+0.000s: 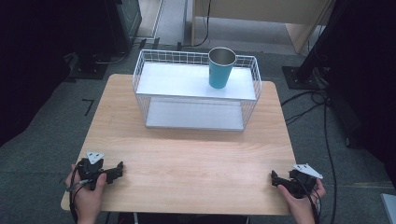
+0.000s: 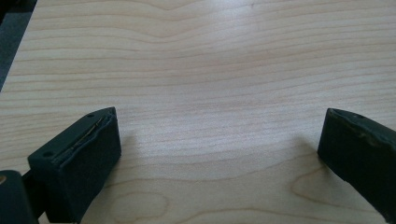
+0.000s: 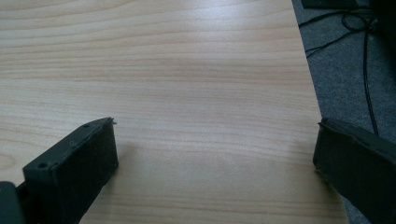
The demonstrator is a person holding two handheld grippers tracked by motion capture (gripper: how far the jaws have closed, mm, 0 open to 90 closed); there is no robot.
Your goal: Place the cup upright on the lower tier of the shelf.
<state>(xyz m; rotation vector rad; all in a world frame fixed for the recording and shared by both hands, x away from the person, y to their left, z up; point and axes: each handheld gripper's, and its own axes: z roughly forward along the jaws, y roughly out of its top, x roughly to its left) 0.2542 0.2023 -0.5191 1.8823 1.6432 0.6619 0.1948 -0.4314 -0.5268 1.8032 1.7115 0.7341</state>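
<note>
— Where are your tongs right now?

— I have the left tongs [image 1: 116,171] at the near left corner of the table [image 1: 187,154], held in my left hand [image 1: 86,193]. The right tongs [image 1: 276,179] sit at the near right corner, in my right hand [image 1: 303,198]. Each gripper view shows both jaws spread wide with bare wood between them; they grip nothing.

— And what is on the table?

— A white wire basket [image 1: 140,70] stands at the far side. A blue cup [image 1: 220,69] stands upright on its upper shelf, toward the right, well apart from both tongs.
</note>
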